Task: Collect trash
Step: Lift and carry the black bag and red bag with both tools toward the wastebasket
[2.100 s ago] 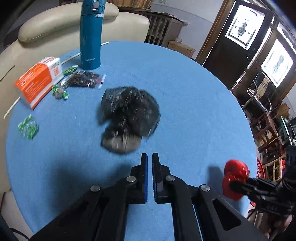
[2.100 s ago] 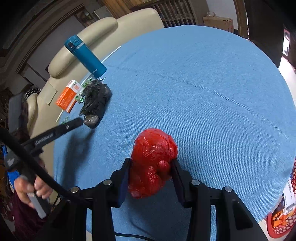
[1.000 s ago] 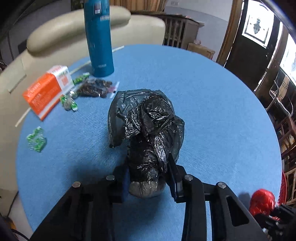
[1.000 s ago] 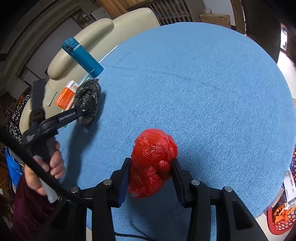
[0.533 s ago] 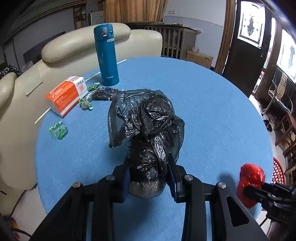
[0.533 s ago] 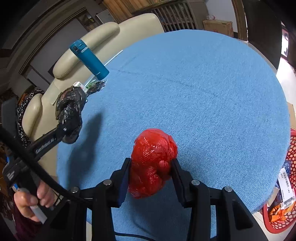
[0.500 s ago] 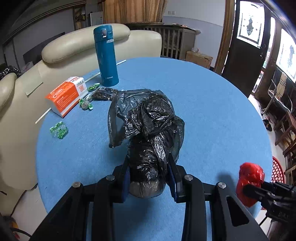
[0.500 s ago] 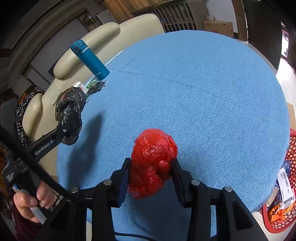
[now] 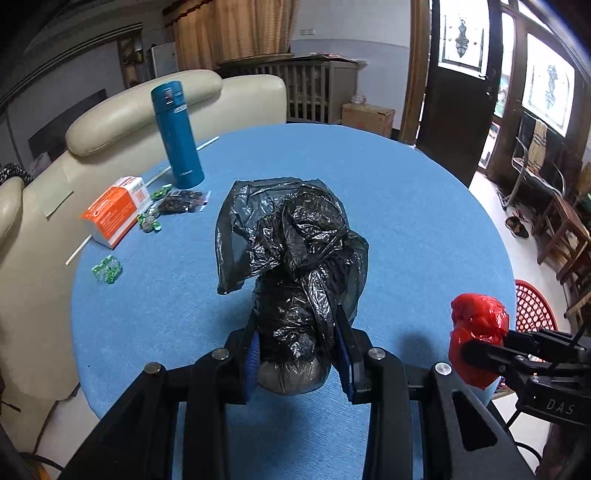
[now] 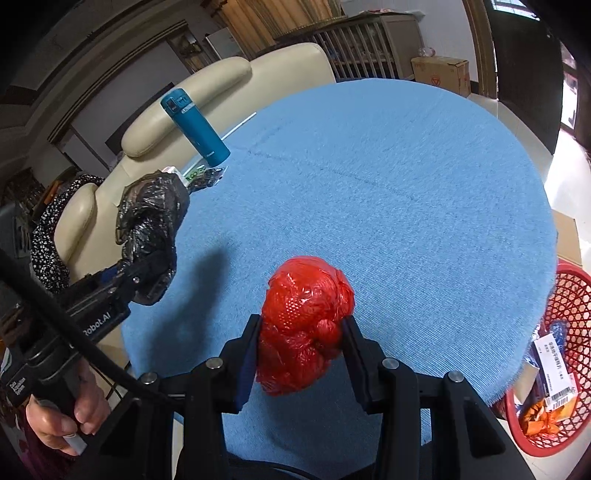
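Daylight from door glass at right; soft shadows on blue tablecloth. Sharp centre, strong fisheye bending, dark vignetted corners; far room possibly slightly soft.

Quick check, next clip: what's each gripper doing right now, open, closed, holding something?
Left gripper: closed on the black plastic bag bundle, held above the table.
Right gripper: closed on the red plastic bag bundle.
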The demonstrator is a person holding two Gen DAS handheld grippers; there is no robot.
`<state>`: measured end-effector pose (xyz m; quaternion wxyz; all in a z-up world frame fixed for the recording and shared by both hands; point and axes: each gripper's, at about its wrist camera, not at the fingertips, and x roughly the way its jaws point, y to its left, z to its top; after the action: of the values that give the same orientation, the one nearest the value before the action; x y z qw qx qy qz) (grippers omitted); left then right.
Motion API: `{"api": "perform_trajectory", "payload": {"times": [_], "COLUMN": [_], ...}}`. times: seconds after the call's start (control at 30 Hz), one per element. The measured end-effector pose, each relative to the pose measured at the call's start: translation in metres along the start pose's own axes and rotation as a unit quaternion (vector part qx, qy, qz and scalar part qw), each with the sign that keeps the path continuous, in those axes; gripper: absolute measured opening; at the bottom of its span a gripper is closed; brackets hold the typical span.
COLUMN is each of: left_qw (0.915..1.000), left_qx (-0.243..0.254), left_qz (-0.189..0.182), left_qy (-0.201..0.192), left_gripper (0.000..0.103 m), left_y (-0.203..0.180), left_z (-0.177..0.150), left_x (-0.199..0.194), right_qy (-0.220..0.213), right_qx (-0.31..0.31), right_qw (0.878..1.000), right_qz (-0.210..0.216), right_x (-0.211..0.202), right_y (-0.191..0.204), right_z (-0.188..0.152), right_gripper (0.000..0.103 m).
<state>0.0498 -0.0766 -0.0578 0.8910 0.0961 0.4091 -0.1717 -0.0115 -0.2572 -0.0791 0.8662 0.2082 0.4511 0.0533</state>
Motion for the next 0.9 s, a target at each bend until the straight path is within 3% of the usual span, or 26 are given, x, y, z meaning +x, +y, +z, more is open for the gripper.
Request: {"api": "perform_trajectory", "payload": {"times": [0.5,0.9], "left_qw": [0.9977,0.9895], "left_qx": [0.067,0.141], "left_qz": [-0.01,-0.025], "left_qy": [-0.007,-0.02], "left_gripper": [0.037,0.037], "left_y": [-0.055,-0.119], "left_z": [0.002,0.004], "left_x": [-0.014,-0.029], "right_qy": [-0.037,-0.072], "right_qx": [0.022,0.072], "right_qw": [0.999,0.995], "right_qz": [-0.006,-0.013], "right_x": [-0.034,-0.071], "right_y": [-0.028,-0.075], "right_z": [-0.012,-0.028], "right_gripper": [0.045,0.045]}}
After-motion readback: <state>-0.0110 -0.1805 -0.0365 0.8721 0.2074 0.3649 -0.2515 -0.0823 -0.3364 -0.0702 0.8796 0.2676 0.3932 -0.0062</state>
